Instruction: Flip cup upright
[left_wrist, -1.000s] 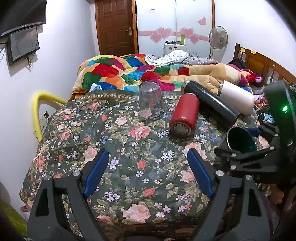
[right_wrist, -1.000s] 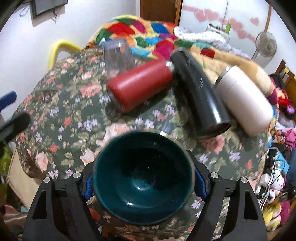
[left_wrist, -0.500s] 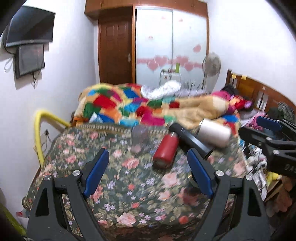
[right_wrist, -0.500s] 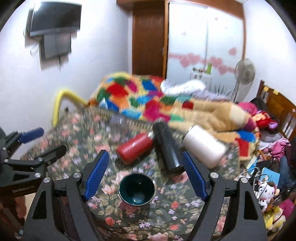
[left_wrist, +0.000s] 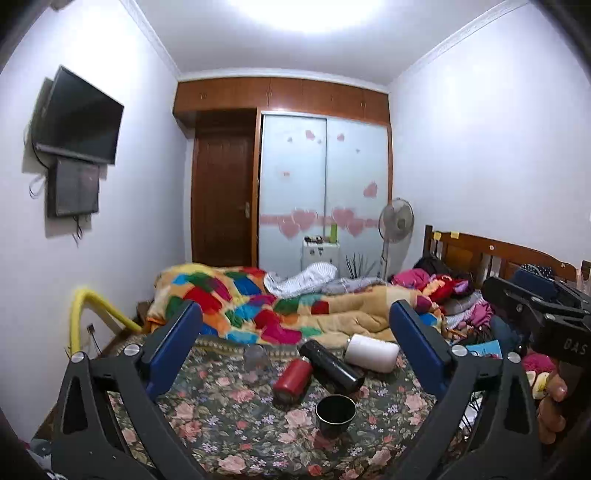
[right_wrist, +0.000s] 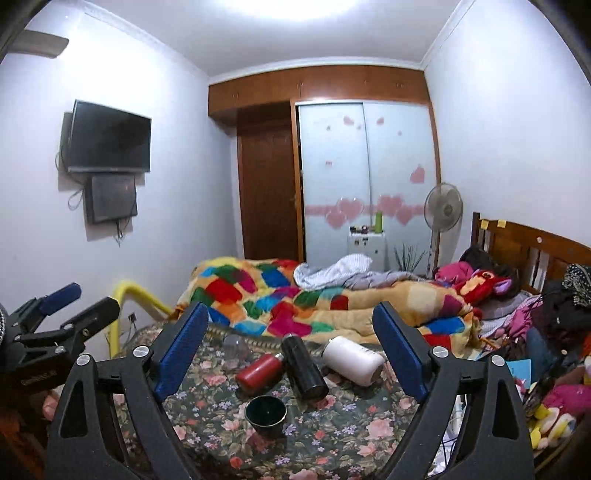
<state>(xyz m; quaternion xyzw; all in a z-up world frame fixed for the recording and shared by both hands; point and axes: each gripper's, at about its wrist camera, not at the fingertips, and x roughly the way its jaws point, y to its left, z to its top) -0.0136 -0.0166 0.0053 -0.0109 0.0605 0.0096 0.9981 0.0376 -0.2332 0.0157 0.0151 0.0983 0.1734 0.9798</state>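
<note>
A bedroom, seen from two cameras held above the near end of a bed covered with a dark floral bedspread (left_wrist: 207, 417). A small dark cup (left_wrist: 335, 412) stands upright on the bedspread near its front edge, its open mouth facing the ceiling and its long axis vertical; in the right wrist view the same cup (right_wrist: 265, 412) shows its round rim and dark inside. Nothing touches it. Just behind it lie three bottles on their sides: a red bottle (left_wrist: 292, 379), a black bottle (left_wrist: 331, 366) and a white bottle (left_wrist: 371, 352), fanned out beside each other. A clear glass tumbler (left_wrist: 255, 356) stands mouth down further back to the left. A patchwork quilt (left_wrist: 236, 306) is heaped behind them. The left gripper (left_wrist: 293, 352) is held high and well back from the cup, its blue-padded fingers (left_wrist: 177, 349) spread wide with nothing between them. The right gripper (right_wrist: 290, 350) is likewise raised, fingers apart and empty. A television (right_wrist: 109, 137) hangs on the left wall.
</note>
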